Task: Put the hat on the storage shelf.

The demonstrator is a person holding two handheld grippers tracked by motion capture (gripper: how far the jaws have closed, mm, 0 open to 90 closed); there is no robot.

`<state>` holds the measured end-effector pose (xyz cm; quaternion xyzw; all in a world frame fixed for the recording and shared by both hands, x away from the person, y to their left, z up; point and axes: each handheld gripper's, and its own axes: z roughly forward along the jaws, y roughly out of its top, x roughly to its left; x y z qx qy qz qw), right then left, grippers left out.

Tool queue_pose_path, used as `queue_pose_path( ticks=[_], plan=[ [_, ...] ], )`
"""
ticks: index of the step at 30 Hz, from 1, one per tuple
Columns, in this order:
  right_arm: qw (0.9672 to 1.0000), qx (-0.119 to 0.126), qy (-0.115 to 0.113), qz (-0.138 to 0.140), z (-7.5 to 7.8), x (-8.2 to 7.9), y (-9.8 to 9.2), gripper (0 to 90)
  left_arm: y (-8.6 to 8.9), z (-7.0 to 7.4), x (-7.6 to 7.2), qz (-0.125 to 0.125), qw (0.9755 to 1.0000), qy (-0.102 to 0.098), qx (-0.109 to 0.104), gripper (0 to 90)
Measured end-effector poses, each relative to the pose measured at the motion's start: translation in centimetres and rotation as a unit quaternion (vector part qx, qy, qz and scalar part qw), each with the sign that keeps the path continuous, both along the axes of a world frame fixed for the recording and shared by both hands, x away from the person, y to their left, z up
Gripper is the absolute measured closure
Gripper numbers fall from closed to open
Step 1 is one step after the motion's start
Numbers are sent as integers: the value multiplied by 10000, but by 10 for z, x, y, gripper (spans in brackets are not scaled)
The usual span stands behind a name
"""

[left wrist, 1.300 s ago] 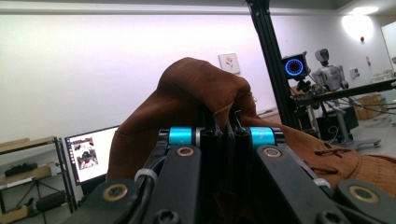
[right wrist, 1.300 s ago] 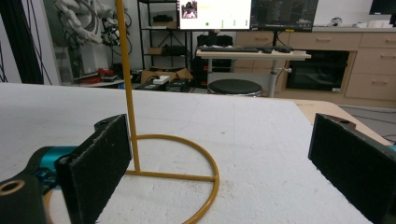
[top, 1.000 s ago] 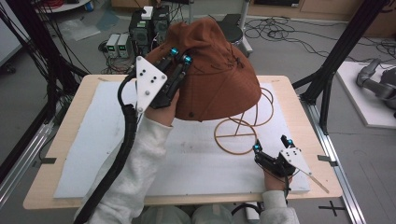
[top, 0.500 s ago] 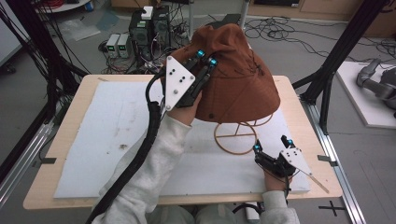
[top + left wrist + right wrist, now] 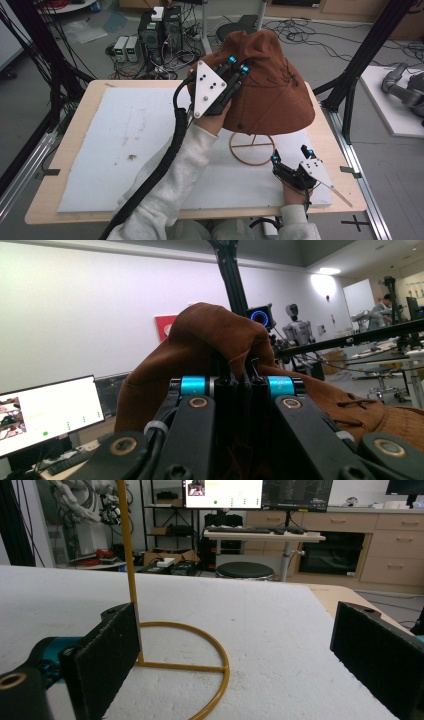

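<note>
We hold the hat by its crown in the left tongs, which are clamped on a pinch of fabric; the hat hangs above the stand, its brim over the ring base. The right tongs rest on the bench just beside the base, jaws apart, holding nothing. Our judgement: the hat is light, soft suede-like cloth and folds under its own weight. A grip at the crown seems best; the thin wire stand could tip easily.
</note>
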<state>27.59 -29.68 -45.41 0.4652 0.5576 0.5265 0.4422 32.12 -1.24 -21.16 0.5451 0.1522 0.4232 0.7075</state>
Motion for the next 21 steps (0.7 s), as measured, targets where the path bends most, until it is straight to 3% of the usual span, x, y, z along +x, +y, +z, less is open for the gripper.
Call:
queue_pose_path(
  ticks=[17,21],
  plan=[
    [10000,-12,-26,21,0,0,0,56,-21,-23,10,-302,9992,226,131,865],
    [10000,-42,-9,21,0,0,1,55,-23,-29,11,-350,9989,302,75,864]
  ],
)
